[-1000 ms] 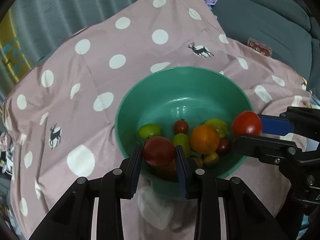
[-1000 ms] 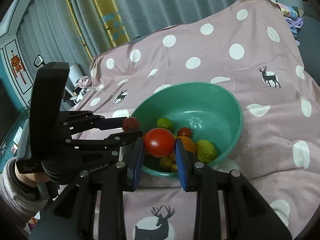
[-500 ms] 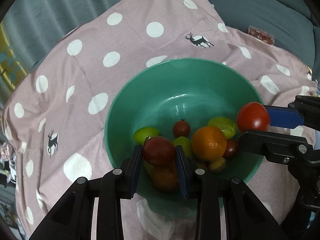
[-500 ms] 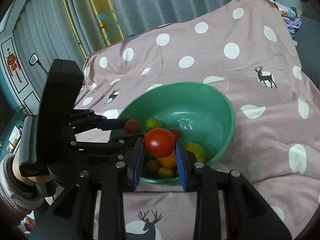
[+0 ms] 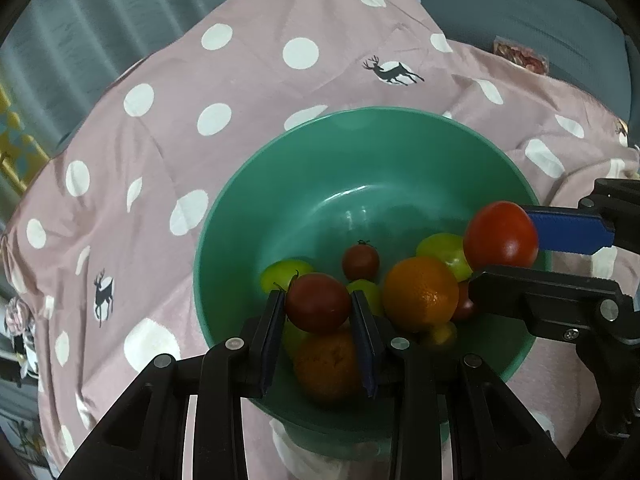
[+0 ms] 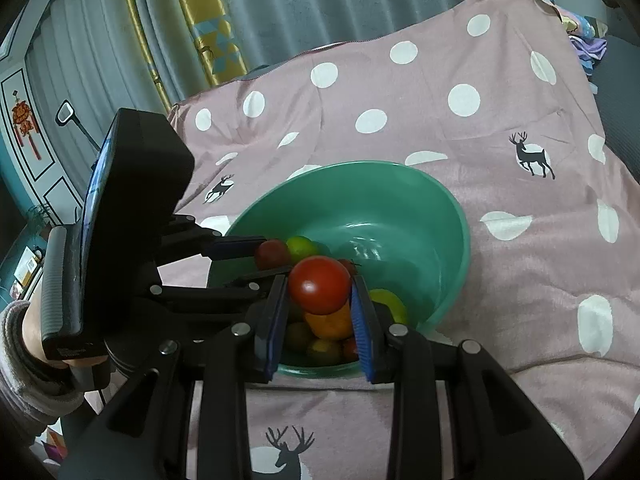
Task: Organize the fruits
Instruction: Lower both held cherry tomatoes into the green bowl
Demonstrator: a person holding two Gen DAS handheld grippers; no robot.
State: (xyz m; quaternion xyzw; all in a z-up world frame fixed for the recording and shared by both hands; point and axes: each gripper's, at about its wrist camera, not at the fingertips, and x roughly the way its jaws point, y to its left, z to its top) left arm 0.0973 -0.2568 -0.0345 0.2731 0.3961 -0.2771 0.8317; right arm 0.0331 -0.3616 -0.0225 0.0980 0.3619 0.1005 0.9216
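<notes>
A green bowl [image 5: 360,152] [image 6: 440,208] sits on a pink polka-dot cloth and holds several fruits: an orange [image 5: 420,294], green fruits and small tomatoes. My left gripper [image 5: 318,304] is shut on a dark red tomato [image 5: 318,303] just above the bowl's near side. My right gripper [image 6: 319,292] is shut on a bright red tomato [image 6: 319,286] over the bowl's near rim. In the left wrist view that tomato [image 5: 500,236] shows at the right; in the right wrist view the left gripper's tomato [image 6: 272,254] shows at the left.
The pink cloth [image 5: 180,92] with white dots and deer prints covers the whole surface around the bowl. Grey curtains [image 6: 280,8] hang behind. A grey sofa [image 5: 520,12] lies to the far right. A person's sleeved hand [image 6: 24,332] grips the left handle.
The left gripper has moved forward and a little down over the bowl, so the bowl looks larger and nearer. The right gripper has hardly moved. Both still hold their tomatoes.
</notes>
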